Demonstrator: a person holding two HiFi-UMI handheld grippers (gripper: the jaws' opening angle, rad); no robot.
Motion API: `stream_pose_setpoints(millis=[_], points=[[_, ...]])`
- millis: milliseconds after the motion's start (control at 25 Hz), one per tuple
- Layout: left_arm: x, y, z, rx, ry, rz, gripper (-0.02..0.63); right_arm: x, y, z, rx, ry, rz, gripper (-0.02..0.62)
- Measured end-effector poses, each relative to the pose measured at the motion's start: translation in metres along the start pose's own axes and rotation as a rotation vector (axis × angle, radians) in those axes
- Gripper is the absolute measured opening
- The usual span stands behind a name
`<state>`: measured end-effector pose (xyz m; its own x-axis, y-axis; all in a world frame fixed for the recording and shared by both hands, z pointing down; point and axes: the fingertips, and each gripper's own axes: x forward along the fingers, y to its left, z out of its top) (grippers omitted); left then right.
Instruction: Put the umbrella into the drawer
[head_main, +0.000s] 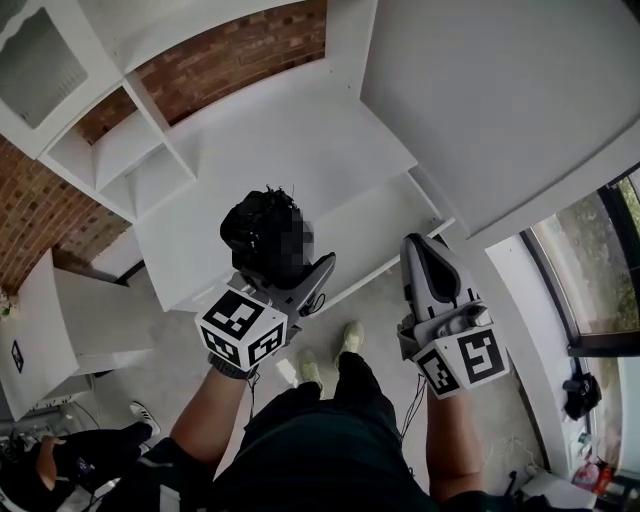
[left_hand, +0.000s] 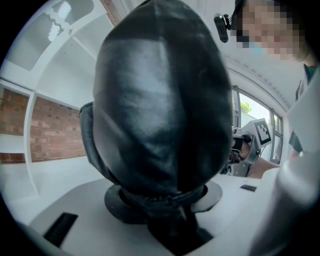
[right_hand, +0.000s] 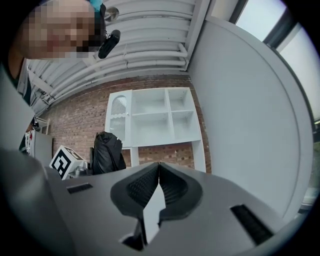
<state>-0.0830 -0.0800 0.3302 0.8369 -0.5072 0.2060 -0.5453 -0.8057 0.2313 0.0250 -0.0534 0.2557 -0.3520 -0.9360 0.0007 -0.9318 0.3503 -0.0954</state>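
Two grippers are hovering over the white cabinet (head_main: 300, 160). The left gripper (head_main: 288, 262) is clamping one end of the black folded umbrella (head_main: 256, 228), which is sticking out ahead of its jaws in mid-air, and the right gripper (head_main: 418, 248) is riding alongside with its jaws pressed together on nothing. The umbrella is looking light, with slick, squashy cloth probably wrapped over a stiff core, so the firm gathered end is seeming the safest hold.
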Motion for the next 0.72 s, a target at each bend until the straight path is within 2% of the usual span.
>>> stream_pose_setpoints(millis=[440, 720], points=[[0.067, 0.030, -0.051, 0.026, 0.100, 0.000, 0.181, 0.049, -0.041, -0.037, 0.003, -0.003, 0.041, 0.005], [0.116, 0.052, -0.099, 0.022, 0.176, -0.022, 0.181, 0.082, -0.069, -0.076, 0.064, 0.068, 0.050, 0.005]])
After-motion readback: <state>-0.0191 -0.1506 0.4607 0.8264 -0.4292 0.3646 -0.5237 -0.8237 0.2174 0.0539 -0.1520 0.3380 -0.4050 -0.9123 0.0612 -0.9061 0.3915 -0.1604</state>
